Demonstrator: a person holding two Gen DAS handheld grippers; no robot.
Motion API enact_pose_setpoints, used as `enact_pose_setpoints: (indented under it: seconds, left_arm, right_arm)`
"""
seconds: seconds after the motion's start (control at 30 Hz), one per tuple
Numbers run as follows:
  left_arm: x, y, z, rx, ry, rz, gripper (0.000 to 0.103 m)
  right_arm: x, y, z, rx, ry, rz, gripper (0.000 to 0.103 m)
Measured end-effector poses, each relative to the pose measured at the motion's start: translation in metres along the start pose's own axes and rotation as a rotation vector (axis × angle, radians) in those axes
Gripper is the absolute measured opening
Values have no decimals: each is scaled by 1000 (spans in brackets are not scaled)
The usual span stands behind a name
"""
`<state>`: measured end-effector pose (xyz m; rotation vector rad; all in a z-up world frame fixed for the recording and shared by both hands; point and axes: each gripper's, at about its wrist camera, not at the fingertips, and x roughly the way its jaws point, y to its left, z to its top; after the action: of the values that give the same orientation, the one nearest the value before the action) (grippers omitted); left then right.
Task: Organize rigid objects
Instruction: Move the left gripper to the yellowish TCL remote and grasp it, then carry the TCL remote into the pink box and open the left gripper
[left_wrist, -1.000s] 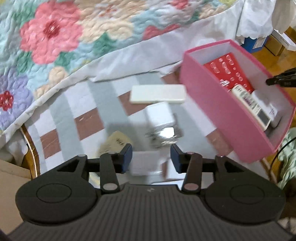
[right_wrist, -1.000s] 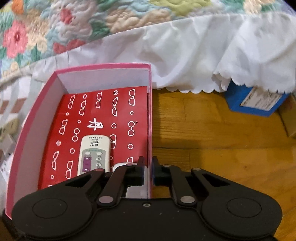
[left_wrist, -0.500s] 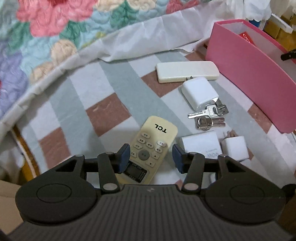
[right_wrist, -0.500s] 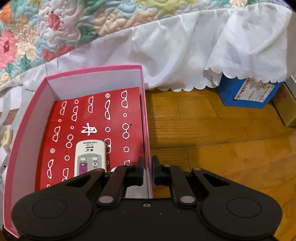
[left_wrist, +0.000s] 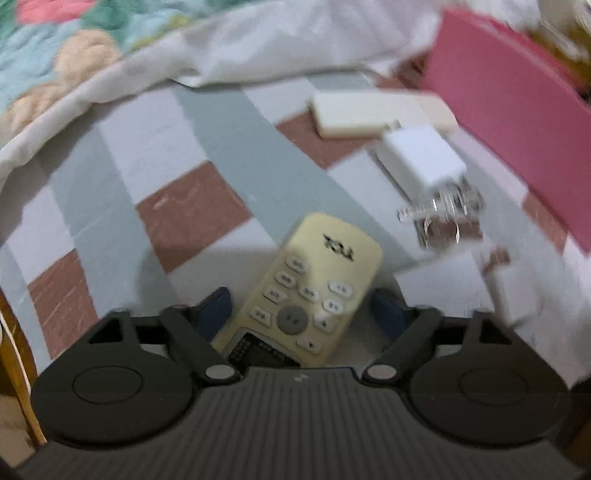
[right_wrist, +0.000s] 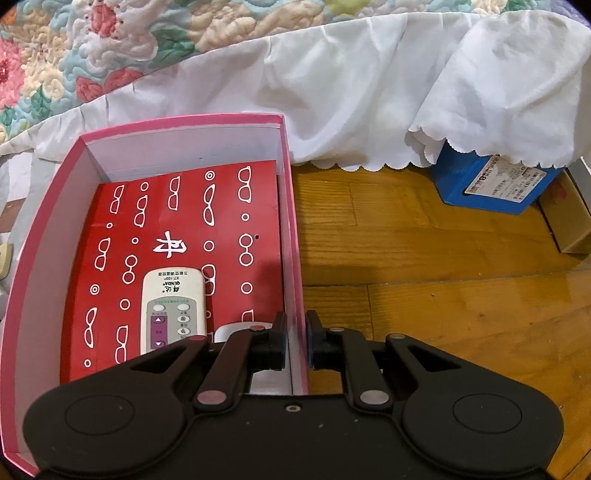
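Your left gripper (left_wrist: 301, 308) is spread wide, its blue pads on either side of the yellowed TCL remote (left_wrist: 312, 291) without touching it; the remote lies flat on the checked cloth (left_wrist: 184, 206). Beyond it sit a white charger (left_wrist: 421, 162), a bunch of keys (left_wrist: 443, 221) and a long white remote (left_wrist: 376, 112) beside the pink box (left_wrist: 517, 122). Your right gripper (right_wrist: 295, 341) is clenched on that box's right wall, with a grey-faced remote (right_wrist: 173, 306) inside it.

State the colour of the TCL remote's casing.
Pale yellow TCL remote, clearest in the left wrist view.
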<state>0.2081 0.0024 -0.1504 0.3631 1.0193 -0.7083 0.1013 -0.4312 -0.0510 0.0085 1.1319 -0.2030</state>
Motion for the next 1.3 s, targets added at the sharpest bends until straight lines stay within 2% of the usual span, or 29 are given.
enact_pose_setpoints:
  seconds: [0.03, 0.1, 0.17, 0.23, 0.3, 0.47, 0.57, 0.6, 0.63, 0.7, 0.77, 0.8, 0.9, 1.1, 1.3]
  left_arm:
    - [-2, -1, -2, -4, -12, 6, 65]
    - [-4, -4, -5, -17, -17, 12, 63]
    - [-4, -10, -3, -41, 11, 41, 61]
    - [-6, -12, 4, -120, 55, 89, 59]
    - [-19, -11, 10, -194, 13, 62, 58]
    - [-62, -21, 27, -218, -61, 94, 57]
    - [-91, -26, 33, -272, -111, 55, 55]
    - [-100, -30, 37, -281, -126, 51, 48]
    - [-109, -35, 40, -284, -139, 43, 29]
    - [-120, -42, 49, -315, -151, -45, 16]
    - [-122, -49, 56, -352, -129, -139, 16]
    - [-121, -56, 59, -348, -124, -152, 16]
    - [-113, -73, 61, -300, -98, -120, 16]
    - [-86, -84, 49, -308, -34, -126, 15]
    - [-87, -93, 53, -303, -44, -128, 15]
  right_arm:
    - [0, 0, 0, -2, 1, -1, 16]
    - [0, 1, 1, -5, 3, -5, 16]
    - [0, 1, 1, -2, 0, -5, 16]
    - [0, 0, -1, 6, -8, -1, 16]
    - [-1, -3, -2, 19, -21, 9, 16]
    - [-3, -6, -6, 26, -54, 40, 16]
    - [-3, -5, -5, 10, -53, 26, 13]
    - [-3, -5, -5, 15, -52, 29, 12]
    - [-4, -5, -4, 14, -49, 29, 12]
    - [-4, -2, -3, -1, -38, 23, 11]
    - [-4, 1, -2, -15, -26, 13, 11]
    - [-4, 1, -2, -16, -24, 10, 11]
    - [-3, 2, -2, -9, -22, 0, 11]
    - [-4, 2, -4, -8, -33, -3, 11]
    - [-5, -1, -5, -2, -47, 11, 11]
